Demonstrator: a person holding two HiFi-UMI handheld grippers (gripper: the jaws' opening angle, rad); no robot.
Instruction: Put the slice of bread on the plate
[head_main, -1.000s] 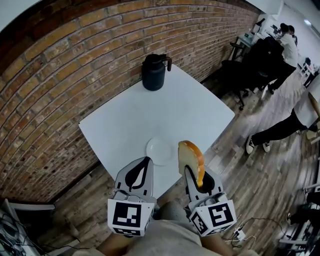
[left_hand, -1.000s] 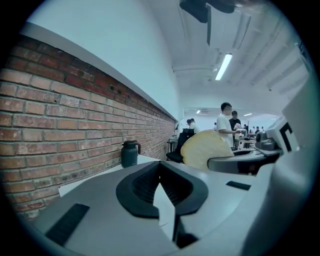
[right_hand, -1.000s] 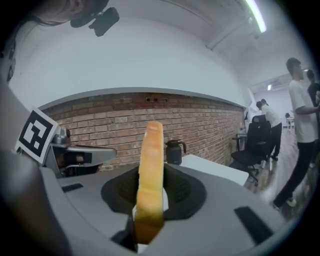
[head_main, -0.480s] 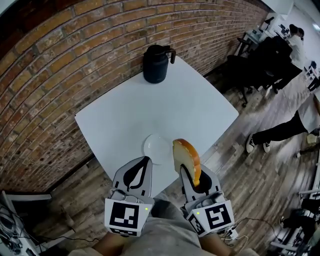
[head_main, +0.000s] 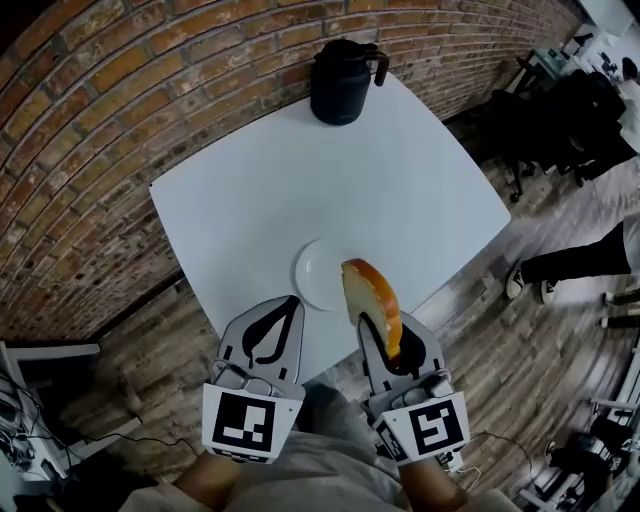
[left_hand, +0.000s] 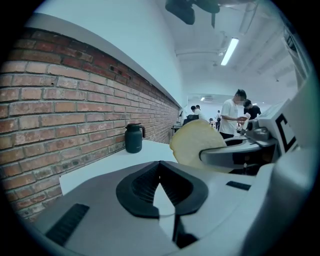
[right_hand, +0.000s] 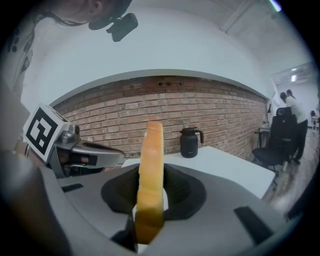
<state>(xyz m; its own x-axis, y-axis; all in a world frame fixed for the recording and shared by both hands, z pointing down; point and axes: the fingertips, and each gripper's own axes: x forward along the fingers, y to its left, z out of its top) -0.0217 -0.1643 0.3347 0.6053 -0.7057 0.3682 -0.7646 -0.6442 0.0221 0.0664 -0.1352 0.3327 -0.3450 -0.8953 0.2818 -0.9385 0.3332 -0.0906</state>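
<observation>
A slice of bread with a golden crust stands on edge between the pads of my right gripper, which is shut on its lower end. In the right gripper view the bread rises straight up from the jaws. Its upper end hangs over the right rim of a small white plate, which sits near the front edge of the white table. My left gripper is beside the plate's near left side, shut with nothing in it. In the left gripper view its tips meet, and the bread shows to the right.
A dark jug with a handle stands at the table's far corner by the brick wall. Right of the table, on the wooden floor, are office chairs and a person's legs. Cables lie on the floor at lower left.
Both grippers have sunk toward the table. The bread, still held by the right gripper, now overlaps the plate's right rim instead of standing to its right.
</observation>
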